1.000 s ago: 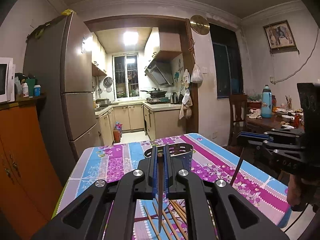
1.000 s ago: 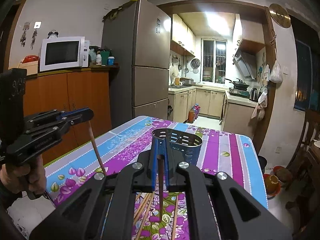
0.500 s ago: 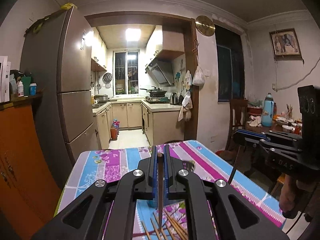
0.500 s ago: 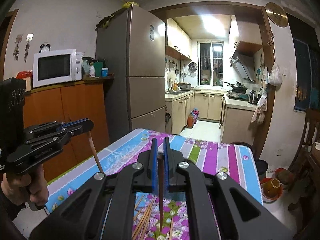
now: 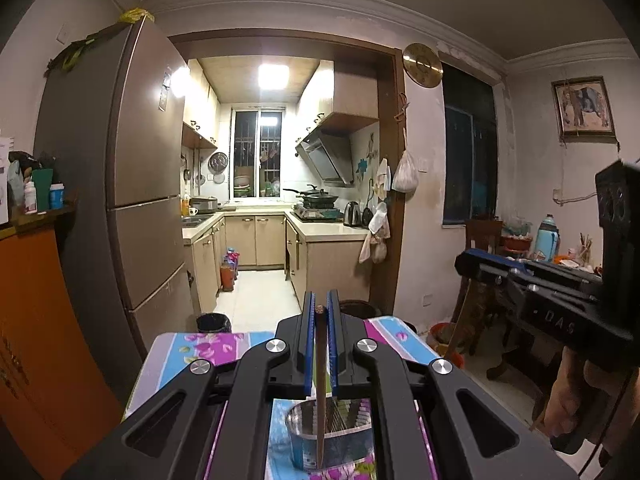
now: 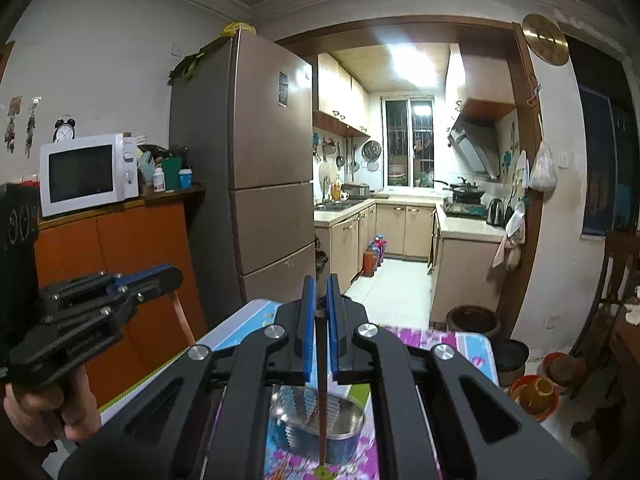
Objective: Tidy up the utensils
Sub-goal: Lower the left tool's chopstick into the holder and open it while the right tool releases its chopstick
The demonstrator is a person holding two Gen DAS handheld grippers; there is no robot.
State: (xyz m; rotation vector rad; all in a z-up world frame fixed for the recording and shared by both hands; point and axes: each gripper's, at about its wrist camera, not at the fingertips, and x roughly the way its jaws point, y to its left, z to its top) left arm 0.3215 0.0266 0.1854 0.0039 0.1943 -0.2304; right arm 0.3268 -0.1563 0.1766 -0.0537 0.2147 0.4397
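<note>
Dim room, bright kitchen ceiling light (image 5: 273, 76) glaring on the fridge (image 5: 148, 168); fisheye-bent edges, dark corners

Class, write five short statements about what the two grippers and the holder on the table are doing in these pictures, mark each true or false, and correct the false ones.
1. The left gripper is shut on a chopstick. True.
2. The right gripper is open with nothing in it. False: it is shut on a chopstick too.
3. Both chopsticks hang point down over the metal holder. True.
4. The holder lies tipped on its side. False: it stands upright on the flowered tablecloth, open end up.
5. The microwave sits on top of the fridge. False: it sits on the orange cabinet beside the fridge.
</note>
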